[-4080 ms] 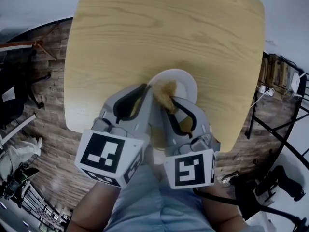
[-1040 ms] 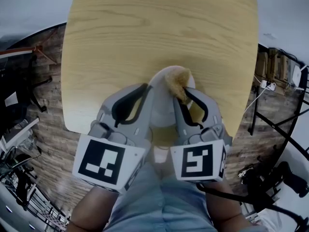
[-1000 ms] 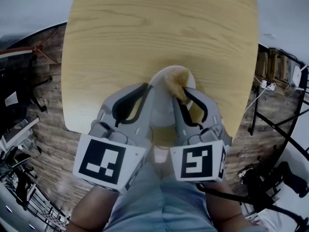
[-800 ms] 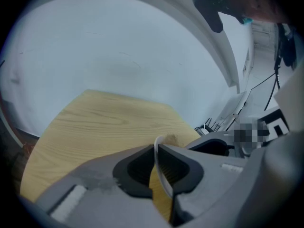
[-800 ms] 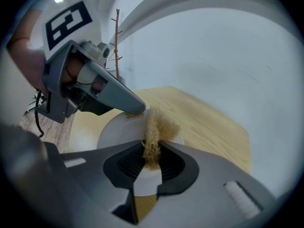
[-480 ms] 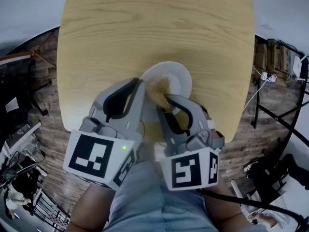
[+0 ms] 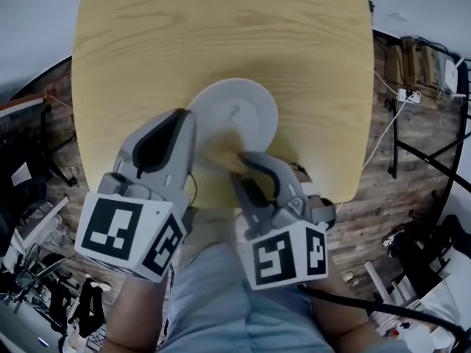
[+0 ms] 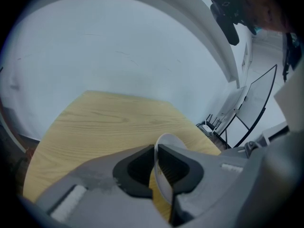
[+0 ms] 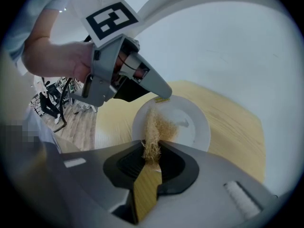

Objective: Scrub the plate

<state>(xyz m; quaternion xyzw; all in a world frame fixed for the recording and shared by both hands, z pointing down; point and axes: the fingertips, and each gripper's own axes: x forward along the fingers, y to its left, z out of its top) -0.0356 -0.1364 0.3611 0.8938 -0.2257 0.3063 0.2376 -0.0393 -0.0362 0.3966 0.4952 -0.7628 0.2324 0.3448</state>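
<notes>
Left tongs [image 8: 156, 149] pinched the plate [image 7: 239, 109] at 9 o'clock; right tongs [image 9: 153, 150], clamping the scrubber [image 9: 155, 126], needed firm overlapping strokes.

The right tongs [image 7: 241, 157] dragged the scrubber [image 7: 221, 151] across the plate [image 7: 237, 107] from far rim to near edge.

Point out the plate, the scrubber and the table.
plate [image 7: 246, 103], head view, bare white face.
scrubber [image 9: 152, 127], right gripper view, fibrous middle.
table [image 7: 221, 28], head view, bare wooden top.
</notes>
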